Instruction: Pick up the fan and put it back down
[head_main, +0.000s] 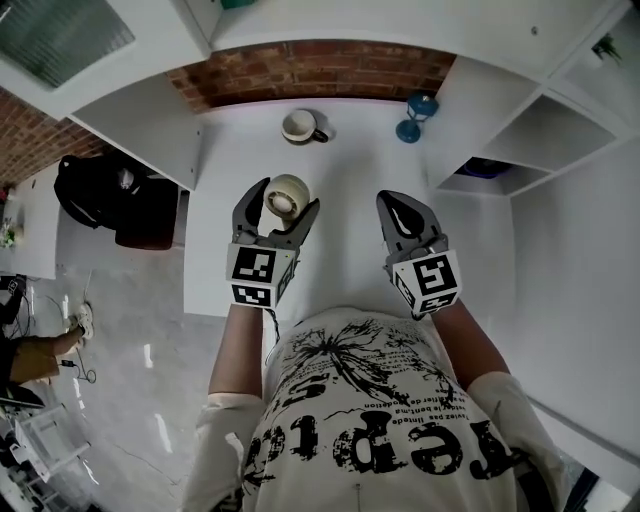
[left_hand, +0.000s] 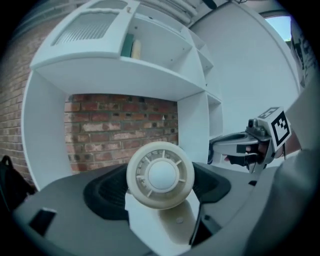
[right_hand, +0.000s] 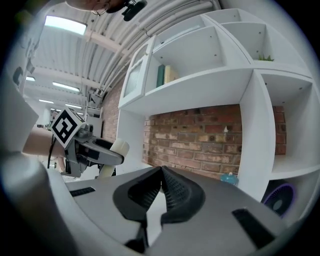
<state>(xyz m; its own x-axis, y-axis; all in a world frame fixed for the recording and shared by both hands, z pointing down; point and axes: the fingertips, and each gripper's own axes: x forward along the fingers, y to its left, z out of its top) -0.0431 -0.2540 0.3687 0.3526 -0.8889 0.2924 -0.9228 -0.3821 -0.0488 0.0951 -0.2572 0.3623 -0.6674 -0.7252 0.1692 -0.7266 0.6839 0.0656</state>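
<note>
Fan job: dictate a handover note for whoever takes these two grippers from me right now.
The left claw is shut on the small round cream plastic fan, at the middle of the white desk.
The right claw is shut and empty, off to the side.
Done: fan grasped. I cannot tell whether it is clear of the desk.
Left: set it back down, then release.

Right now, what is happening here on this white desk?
A person is working with a hand-held tool in each hand. The left tool is closed on a small cream desk fan, held over the white desk; whether its foot touches the surface cannot be told. The right tool is shut and empty beside it. A mug and a blue object stand farther back, apart from both tools.
</note>
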